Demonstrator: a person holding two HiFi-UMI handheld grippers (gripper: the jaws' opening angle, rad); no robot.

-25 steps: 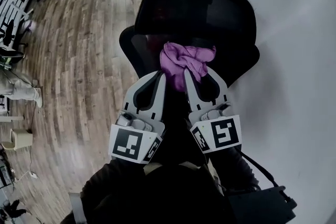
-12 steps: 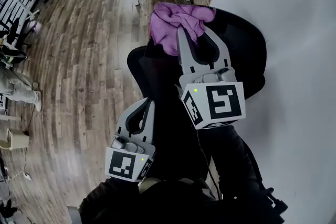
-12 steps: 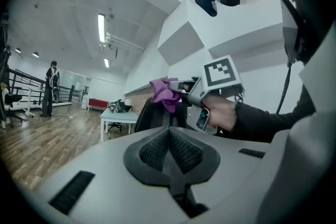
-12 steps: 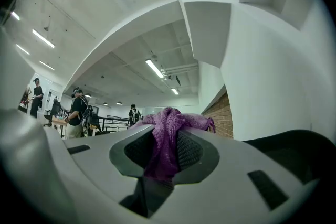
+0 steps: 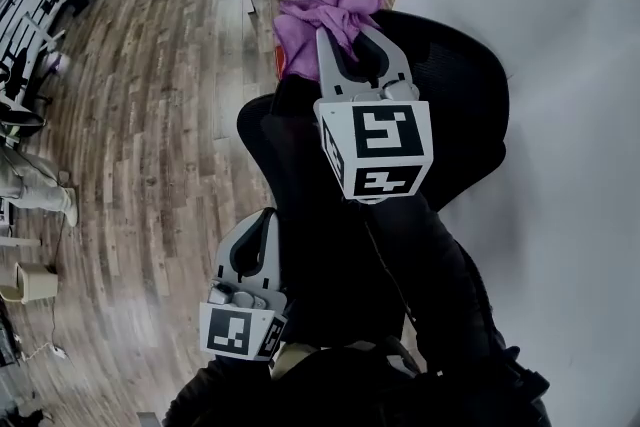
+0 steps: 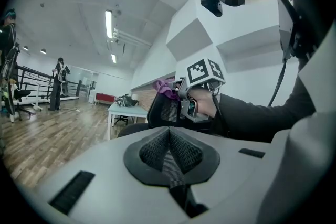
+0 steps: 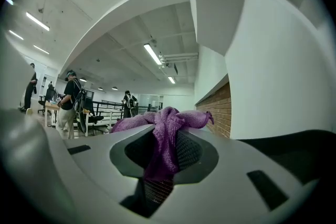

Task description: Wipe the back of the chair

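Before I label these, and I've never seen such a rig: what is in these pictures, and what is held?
There is no robot: a person holds a two-jaw gripper in each hand. One picture comes from a head camera looking down; the other two from cameras riding on the grippers, looking along the jaws. The right gripper is shut on a purple cloth at the top of a black chair back. The left gripper, lower down, is shut and empty. The marked cube is part of the gripper. Below is wooden floor.
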